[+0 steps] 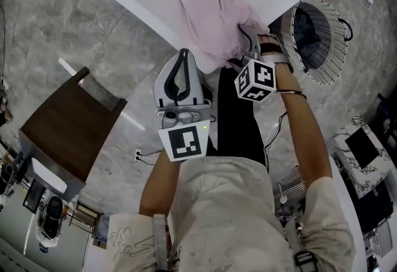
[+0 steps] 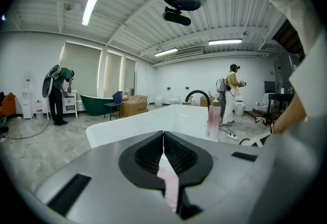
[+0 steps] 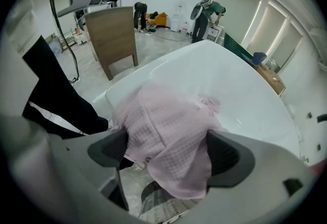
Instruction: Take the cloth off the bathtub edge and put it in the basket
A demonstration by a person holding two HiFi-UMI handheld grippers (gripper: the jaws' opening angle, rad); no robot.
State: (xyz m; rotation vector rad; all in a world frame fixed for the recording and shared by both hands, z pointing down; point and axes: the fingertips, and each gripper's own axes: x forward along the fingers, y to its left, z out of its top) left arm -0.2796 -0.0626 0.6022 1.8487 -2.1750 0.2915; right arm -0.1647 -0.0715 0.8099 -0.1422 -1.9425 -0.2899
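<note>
Right tongs (image 3: 168,152) wide apart, cloth (image 3: 171,120) between.

left gripper (image 2: 163,138): jaws pressed together, held close before torso, left forearm (image 1: 157,185) bent upward.
right gripper (image 3: 168,152): jaws spread wide, right arm (image 1: 305,134) stretched forward.
</note>
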